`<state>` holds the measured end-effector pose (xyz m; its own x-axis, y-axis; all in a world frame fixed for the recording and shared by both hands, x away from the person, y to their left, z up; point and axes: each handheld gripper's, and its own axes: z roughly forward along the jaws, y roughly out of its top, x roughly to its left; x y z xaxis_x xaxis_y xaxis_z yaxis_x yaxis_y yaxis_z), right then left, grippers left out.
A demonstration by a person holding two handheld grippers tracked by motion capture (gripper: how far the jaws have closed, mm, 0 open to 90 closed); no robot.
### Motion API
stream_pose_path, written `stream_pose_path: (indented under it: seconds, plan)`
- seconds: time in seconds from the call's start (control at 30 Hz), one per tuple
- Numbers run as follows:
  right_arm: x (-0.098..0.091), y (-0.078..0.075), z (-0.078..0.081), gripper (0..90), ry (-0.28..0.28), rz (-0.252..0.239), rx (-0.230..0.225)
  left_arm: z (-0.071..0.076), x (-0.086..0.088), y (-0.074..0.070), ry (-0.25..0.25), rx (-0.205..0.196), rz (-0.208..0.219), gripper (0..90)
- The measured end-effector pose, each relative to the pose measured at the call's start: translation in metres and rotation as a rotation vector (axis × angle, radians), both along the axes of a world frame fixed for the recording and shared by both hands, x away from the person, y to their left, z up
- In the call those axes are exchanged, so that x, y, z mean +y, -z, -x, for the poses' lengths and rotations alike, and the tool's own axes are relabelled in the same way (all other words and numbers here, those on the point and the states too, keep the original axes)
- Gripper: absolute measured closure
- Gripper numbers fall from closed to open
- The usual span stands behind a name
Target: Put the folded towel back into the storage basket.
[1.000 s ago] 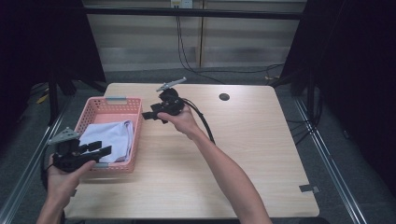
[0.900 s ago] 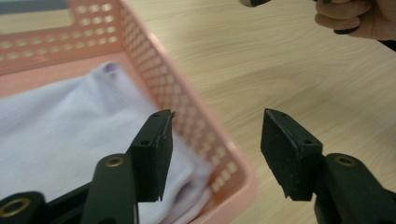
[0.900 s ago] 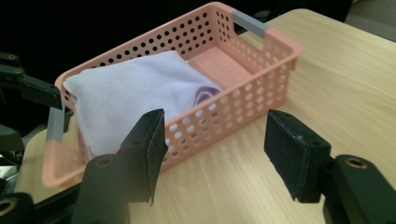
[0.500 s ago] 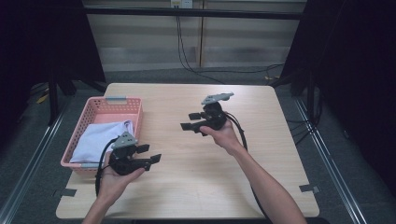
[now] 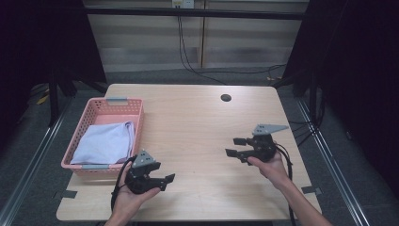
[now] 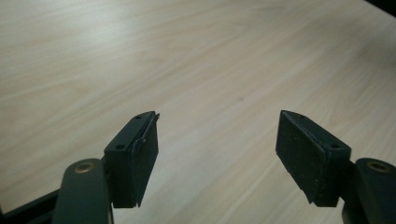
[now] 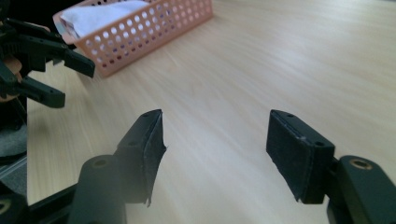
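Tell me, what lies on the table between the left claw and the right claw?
Nothing: the high view shows bare wooden table between the left claw and the right claw. The pink basket stands off to the side.

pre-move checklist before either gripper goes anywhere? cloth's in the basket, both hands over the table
1. Left gripper empty, jaws apart, just been opening: ok.
2. Right gripper empty, jaws apart: ok.
3. Folded cloth inside the pink basket, none over the rim: ok.
4. Basket fully on the table: ok; it sits close to the left edge.
5. Grippers apart from each other and from the basket: ok.
6. Right cable free of snags: cannot tell.
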<state>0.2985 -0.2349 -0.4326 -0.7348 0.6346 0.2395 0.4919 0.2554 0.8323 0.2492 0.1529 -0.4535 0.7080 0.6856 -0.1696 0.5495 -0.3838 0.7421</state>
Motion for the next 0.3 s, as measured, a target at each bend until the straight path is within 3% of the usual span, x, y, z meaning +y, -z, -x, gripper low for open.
stream_pose_path:
  seconds: [0.13, 0.17, 0.3]
  plan:
    - [-0.020, 0.006, 0.017, 36.3, 0.037, -0.009, 0.010, 0.005, 0.004, 0.006, -0.010, 0.009, -0.002, 29.6]
    - [-0.030, 0.012, 0.025, 35.6, 0.067, -0.027, 0.018, 0.006, 0.008, 0.010, -0.021, 0.013, -0.003, 28.9]
    - [-0.036, 0.022, 0.034, 33.8, 0.092, -0.011, 0.030, 0.005, 0.010, 0.015, -0.023, 0.019, -0.010, 28.8]
